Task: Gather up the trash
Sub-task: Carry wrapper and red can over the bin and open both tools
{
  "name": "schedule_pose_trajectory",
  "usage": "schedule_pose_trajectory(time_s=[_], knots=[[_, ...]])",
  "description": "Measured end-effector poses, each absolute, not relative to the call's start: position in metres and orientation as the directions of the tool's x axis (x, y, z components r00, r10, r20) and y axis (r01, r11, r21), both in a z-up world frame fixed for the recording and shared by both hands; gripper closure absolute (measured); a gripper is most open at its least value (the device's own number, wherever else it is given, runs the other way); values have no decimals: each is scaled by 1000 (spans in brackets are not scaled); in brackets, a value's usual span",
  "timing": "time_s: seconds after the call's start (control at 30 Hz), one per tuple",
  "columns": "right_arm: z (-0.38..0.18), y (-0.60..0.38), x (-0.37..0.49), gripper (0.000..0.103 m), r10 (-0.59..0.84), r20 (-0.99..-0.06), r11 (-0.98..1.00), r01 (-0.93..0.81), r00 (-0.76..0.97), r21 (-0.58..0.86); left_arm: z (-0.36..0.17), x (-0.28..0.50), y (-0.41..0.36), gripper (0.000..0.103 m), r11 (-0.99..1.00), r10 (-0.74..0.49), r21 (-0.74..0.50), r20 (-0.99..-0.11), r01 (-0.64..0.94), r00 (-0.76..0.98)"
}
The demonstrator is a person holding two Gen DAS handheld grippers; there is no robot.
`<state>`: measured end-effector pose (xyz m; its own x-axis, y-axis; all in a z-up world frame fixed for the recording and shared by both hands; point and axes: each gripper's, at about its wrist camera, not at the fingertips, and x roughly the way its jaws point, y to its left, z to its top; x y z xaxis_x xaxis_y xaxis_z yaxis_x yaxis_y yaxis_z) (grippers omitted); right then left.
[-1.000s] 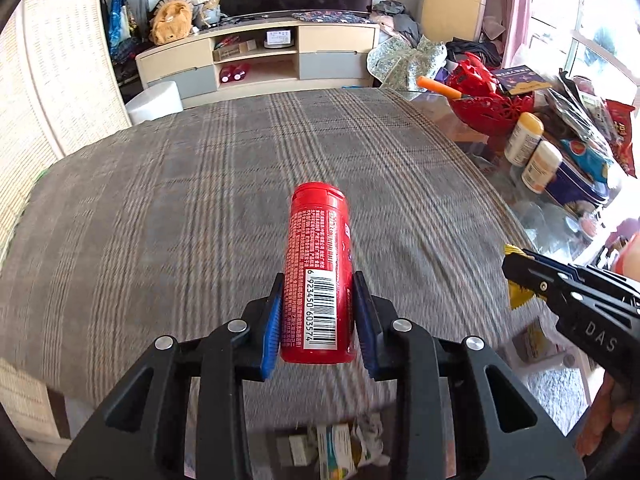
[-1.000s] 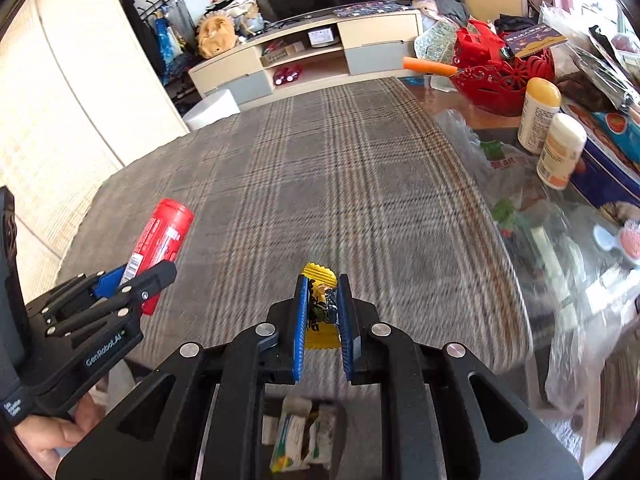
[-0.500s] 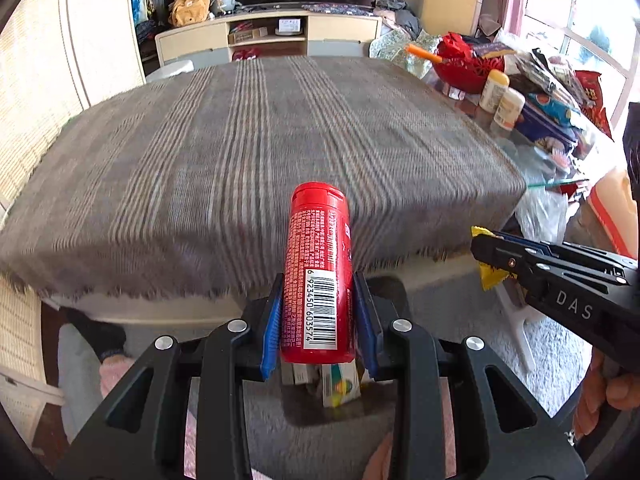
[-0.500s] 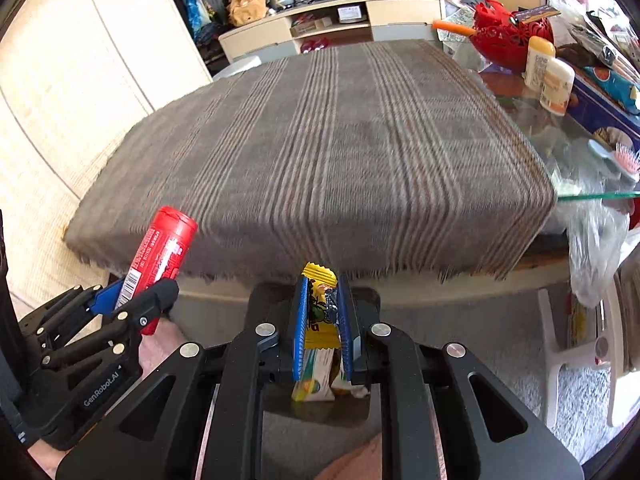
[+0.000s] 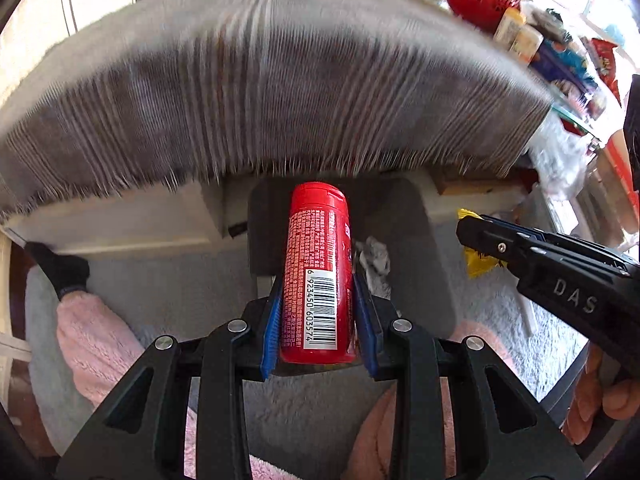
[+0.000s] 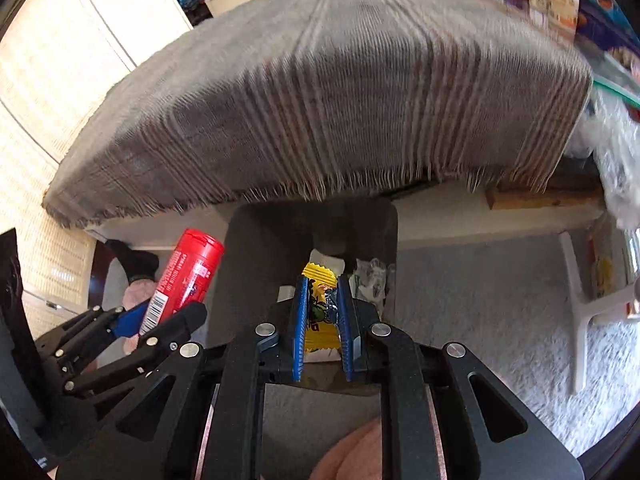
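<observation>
progress: both pieces picked up, neither dropped yet; some trash already lies in the dark bin [image 5: 404, 216] on the floor below the near table edge | left gripper [image 5: 320, 320] clamps the red bottle [image 5: 318, 264], tilted down over the bin | right gripper [image 6: 323, 320] pinches the yellow wrapper [image 6: 319, 312], pointing down above the bin

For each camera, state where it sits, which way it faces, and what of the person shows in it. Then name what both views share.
Left wrist: sits on the left tongs, faces steeply down past the table edge at the dark bin; the tongs grip a red canister; pink-clad legs and a fingertip show.
Right wrist: sits on the right tongs, faces down the same way; they pinch a yellow wrapper; a bit of knee shows.
Shared: bin, canister, wrapper, grey plaid cloth, each other's tongs.
</observation>
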<state>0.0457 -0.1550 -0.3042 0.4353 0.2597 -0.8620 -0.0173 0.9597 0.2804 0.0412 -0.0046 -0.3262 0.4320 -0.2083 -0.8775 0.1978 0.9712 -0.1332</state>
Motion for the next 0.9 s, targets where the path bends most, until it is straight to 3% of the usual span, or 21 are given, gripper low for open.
schedule_pose_trajectory(time_s=[0.43,0.57,0.63,0.67,0.77,0.9], knots=[[-345,-153,70,84,284,-887,949,23,365,313,-364,60,-8,72,969,-202,-129,-907,213,369],[-343,-153,69,81,281,-886,950,25,368,312,-357,59,-8,56,968,-200,-120,-898,219,393],[-338,-156,68,58,286,-880,947,27,378,319,-352,57,-8,53,969,-195,-113,-895,219,402],[-335,-157,67,52,285,-876,947,29,390,320,-349,56,-7,53,970,-194,-112,-892,215,409],[-321,-162,64,50,268,-863,950,32,428,311,-337,52,-3,52,973,-191,-113,-884,202,427],[-290,-175,52,9,217,-828,958,50,516,282,-308,41,3,34,978,-179,-97,-852,187,492]])
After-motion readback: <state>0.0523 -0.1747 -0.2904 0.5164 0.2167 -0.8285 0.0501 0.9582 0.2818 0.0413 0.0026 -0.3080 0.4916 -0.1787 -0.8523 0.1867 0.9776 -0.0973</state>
